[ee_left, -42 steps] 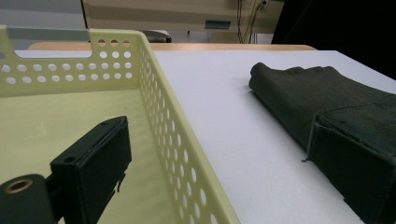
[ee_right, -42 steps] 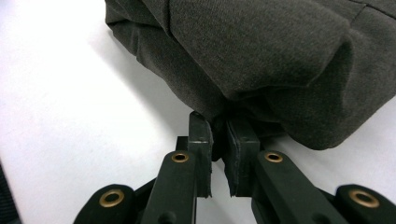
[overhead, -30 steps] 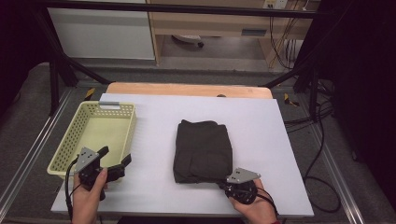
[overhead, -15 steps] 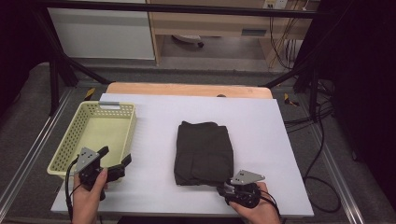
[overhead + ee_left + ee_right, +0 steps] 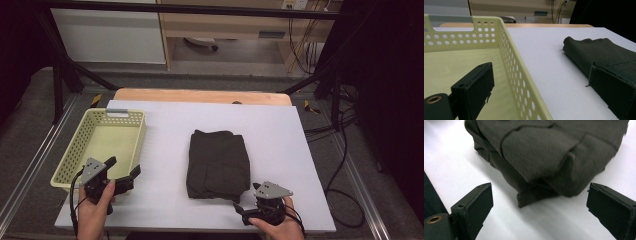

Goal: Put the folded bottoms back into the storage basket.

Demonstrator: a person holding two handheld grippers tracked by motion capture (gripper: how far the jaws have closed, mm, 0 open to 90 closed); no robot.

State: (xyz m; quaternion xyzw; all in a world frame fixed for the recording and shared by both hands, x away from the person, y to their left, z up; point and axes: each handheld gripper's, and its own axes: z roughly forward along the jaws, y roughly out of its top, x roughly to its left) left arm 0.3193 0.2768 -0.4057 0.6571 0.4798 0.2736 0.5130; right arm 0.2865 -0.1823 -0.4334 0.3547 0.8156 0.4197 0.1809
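My right gripper (image 5: 239,207) sits at the near edge of the table (image 5: 300,150), its jaws having just been opening — now spread wide with nothing between them, just short of the folded dark garment (image 5: 218,163), which lies mid-table. My left gripper (image 5: 122,170) hovers by the yellow basket (image 5: 75,150) — jaws spread too, one over the basket's floor.

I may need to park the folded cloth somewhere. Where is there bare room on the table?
Free: the white table right of the folded cloth, the strip between cloth and yellow basket, the far band before the wooden edge, and the basket's bare floor. Crowded: the near edge, by the left tool and right tool.
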